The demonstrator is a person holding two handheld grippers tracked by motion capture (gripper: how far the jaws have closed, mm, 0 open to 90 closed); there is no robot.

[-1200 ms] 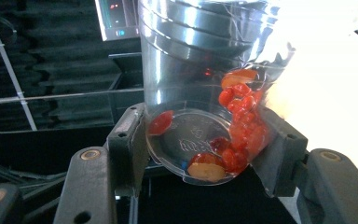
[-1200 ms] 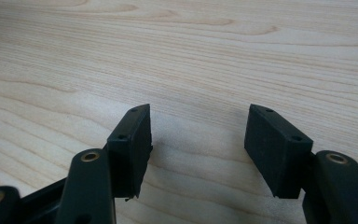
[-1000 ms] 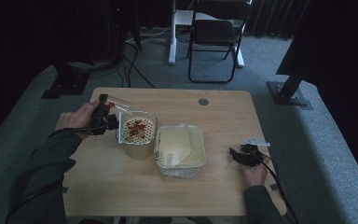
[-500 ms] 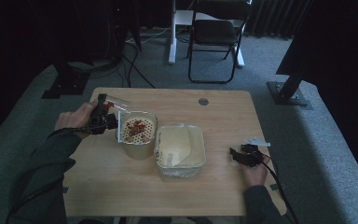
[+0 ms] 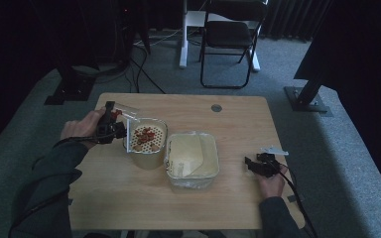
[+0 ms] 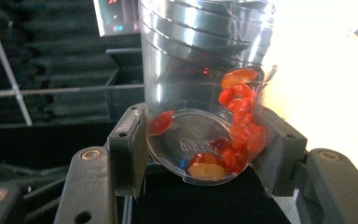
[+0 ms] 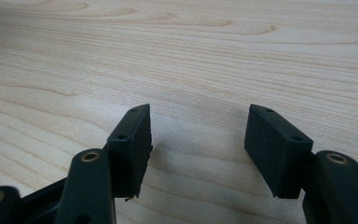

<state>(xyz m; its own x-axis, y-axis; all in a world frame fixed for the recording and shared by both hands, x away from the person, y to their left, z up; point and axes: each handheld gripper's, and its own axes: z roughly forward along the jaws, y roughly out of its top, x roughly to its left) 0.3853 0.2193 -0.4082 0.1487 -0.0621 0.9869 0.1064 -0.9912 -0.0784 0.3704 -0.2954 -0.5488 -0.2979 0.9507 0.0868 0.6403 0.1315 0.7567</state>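
Left gripper (image 5: 110, 130) jaws squeezing a clear plastic cup (image 6: 205, 88), tipped over the strainer basket (image 5: 148, 137) left of middle on the tabletop (image 5: 228, 124). Red bits (image 6: 237, 126), maybe berries, sliding inside the cup. Square tub (image 5: 192, 157) just right of the basket. Right gripper (image 7: 198, 140) low at the right edge, jaws open, holding nothing.

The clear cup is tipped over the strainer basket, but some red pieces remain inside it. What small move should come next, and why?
Probably tip the clear cup a little steeper. The left hand-held gripper clamps it near its base, mouth over the strainer basket, yet several red pieces cling to the cup's wall and bottom. More tilt, or a gentle shake, should let them slide out.
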